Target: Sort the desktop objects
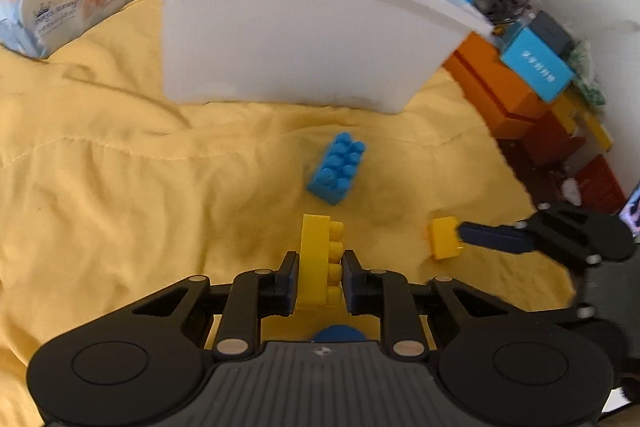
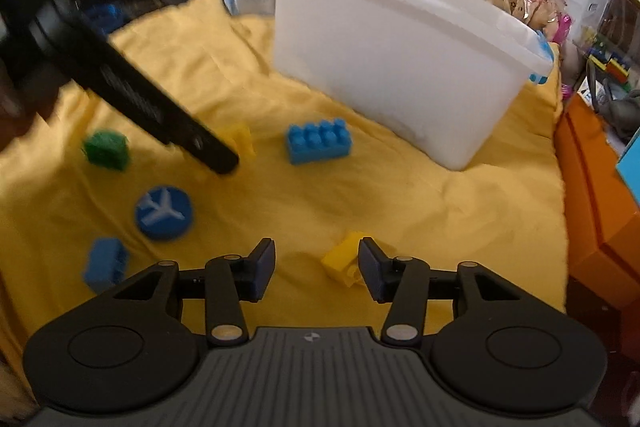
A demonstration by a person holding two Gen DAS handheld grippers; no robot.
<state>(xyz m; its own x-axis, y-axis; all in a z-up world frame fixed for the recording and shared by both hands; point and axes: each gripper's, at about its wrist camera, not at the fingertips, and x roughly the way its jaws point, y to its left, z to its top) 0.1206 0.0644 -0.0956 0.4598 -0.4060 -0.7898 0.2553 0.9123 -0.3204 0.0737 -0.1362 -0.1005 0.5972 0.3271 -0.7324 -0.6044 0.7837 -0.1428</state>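
My left gripper point(image 1: 320, 267) is shut on a long yellow brick point(image 1: 320, 259), held on edge above the yellow cloth point(image 1: 120, 167); it shows blurred in the right wrist view point(image 2: 240, 141). My right gripper point(image 2: 318, 261) is open, low over the cloth, with a small yellow brick point(image 2: 344, 261) between its fingers, close to the right one; that brick also shows in the left wrist view point(image 1: 444, 237). A blue brick point(image 1: 336, 169) point(image 2: 318, 143) lies in front of the white bin point(image 1: 300, 27) point(image 2: 400, 59).
A green brick point(image 2: 106, 149), a blue round airplane disc point(image 2: 164, 213) and a second blue brick point(image 2: 105, 263) lie at the left. A wipes pack point(image 1: 60, 7) sits at the back left. Orange boxes point(image 1: 500, 87) point(image 2: 596, 187) and clutter line the right side.
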